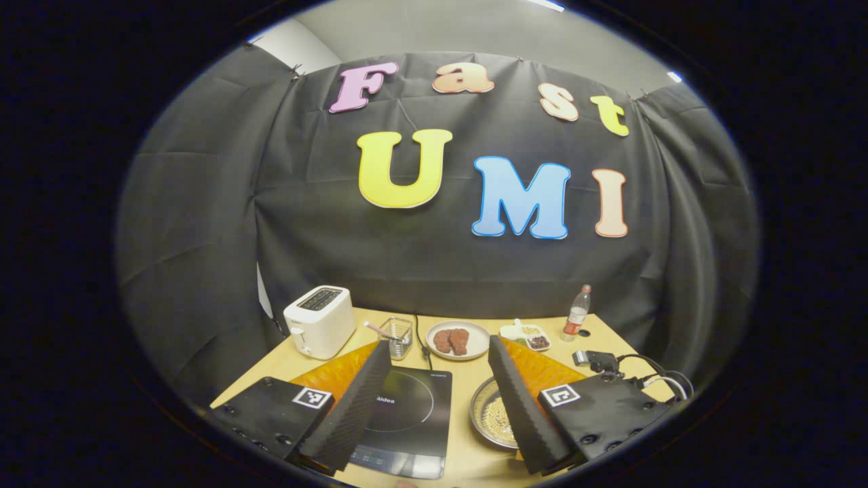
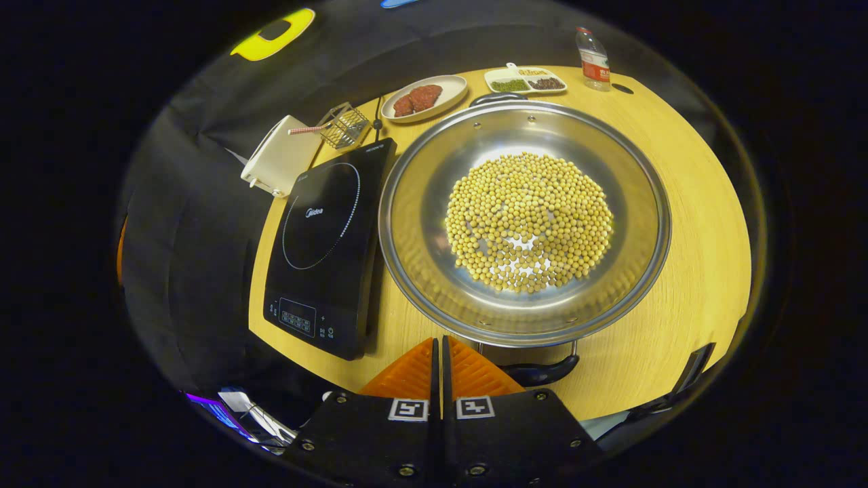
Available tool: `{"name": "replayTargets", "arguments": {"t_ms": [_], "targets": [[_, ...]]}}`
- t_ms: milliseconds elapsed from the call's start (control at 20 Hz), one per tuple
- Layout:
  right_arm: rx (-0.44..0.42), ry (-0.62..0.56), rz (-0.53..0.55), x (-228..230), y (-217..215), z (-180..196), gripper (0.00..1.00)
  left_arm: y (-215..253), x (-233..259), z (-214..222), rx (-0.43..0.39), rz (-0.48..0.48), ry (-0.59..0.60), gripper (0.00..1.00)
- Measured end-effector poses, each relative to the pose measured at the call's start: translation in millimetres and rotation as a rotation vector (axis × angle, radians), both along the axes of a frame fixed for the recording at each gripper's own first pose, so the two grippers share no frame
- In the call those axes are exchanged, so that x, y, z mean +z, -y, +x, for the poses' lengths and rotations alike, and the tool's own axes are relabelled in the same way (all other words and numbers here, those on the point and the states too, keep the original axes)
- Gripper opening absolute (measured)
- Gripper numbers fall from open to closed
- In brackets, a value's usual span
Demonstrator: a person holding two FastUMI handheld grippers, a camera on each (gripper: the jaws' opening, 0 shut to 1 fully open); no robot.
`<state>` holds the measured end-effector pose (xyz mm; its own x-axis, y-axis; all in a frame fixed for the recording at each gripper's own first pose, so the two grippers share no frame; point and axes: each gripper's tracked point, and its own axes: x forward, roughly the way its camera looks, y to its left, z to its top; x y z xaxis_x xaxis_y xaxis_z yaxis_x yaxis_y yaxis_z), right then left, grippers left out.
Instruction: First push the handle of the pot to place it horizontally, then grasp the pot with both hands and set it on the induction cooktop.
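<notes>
A wide steel pot (image 2: 413, 203) holding yellow beans (image 2: 529, 220) stands on the wooden table, just right of the black induction cooktop (image 2: 325, 251). Its near black handle (image 2: 542, 371) lies below the rim, a little right of my right gripper (image 2: 438, 344), which is shut with nothing between its fingers. The far handle (image 2: 498, 98) shows at the back rim. In the left gripper view my left gripper (image 1: 439, 346) hangs open above the table's front. The cooktop (image 1: 407, 413) lies between its fingers, and the pot (image 1: 476, 407) is partly hidden behind one finger.
At the back of the table stand a white toaster (image 1: 319, 322), a wire basket (image 1: 397, 333) with a straw, a plate of meat (image 1: 460, 339), a divided dish (image 1: 525, 335) and a bottle (image 1: 576, 313). Black cables (image 1: 651, 379) lie at the right edge.
</notes>
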<state>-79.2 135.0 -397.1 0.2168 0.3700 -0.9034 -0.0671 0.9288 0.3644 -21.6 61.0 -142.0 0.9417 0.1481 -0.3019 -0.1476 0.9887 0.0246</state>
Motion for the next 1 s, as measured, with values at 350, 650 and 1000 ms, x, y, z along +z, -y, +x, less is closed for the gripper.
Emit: {"name": "replayTargets", "arguments": {"t_ms": [350,650,1000], "targets": [[-0.139,-0.058,0.056,-9,11,3,0.0,-6,1,-6,0.004,-0.005,-0.001,0.94],[-0.208,-0.067,0.051,-12,27,3,0.0,4,-1,-1,-0.035,-0.012,0.004,0.94],[-0.286,-0.066,0.002,-17,54,0,0.0,15,-5,10,-0.109,-0.029,-0.007,0.94]]}}
